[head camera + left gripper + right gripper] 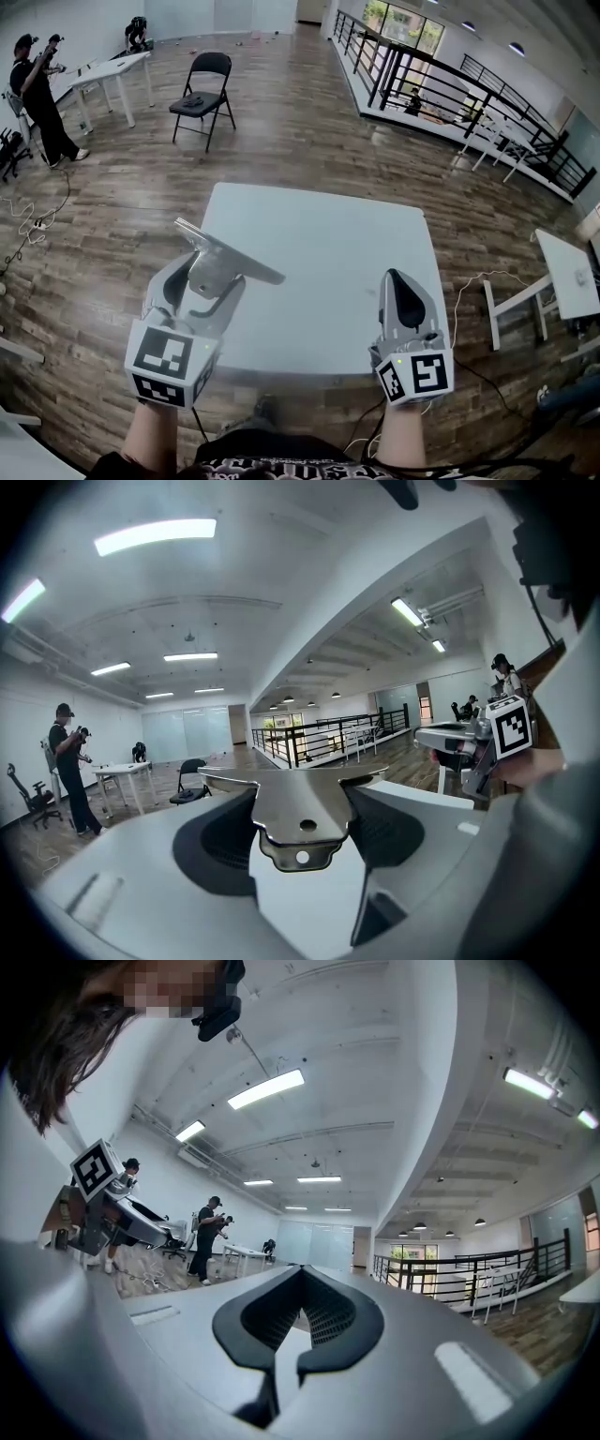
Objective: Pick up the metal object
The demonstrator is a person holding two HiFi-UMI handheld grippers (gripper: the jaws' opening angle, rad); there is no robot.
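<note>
While I hunt for print, the only marks I get are black-and-white square codes: one on the cube [172, 361] at the back of the L tongs [204, 281], one on the cube [417, 375] of the R tongs [401, 291]. They're patterns, not letters. The R code also shows at the right edge of the left gripper view.

L tongs: jaws approx. half spread and pinching a metal plate [300, 803]. In the left gripper view both dark pads [220, 836] press on the plate's narrow tab from either side. The tab has two small round holes, one above the other, w/ a scalloped lower edge. Past the pads the plate widens into a flat cross-bar, so a T shape overall.

R tongs: jaws pressed together, tips meeting, w/ nothing between them in the right gripper view.

Plate vs. tongs: it sits in the L grip only and is well apart from the R tongs. In the head view it juts out ahead of the L jaws, tilted, w/ the bar running from upper left to lower right. It is up off the table [319, 234], over the near-left part of the top. R tongs hang over the table's near-right corner.
</note>
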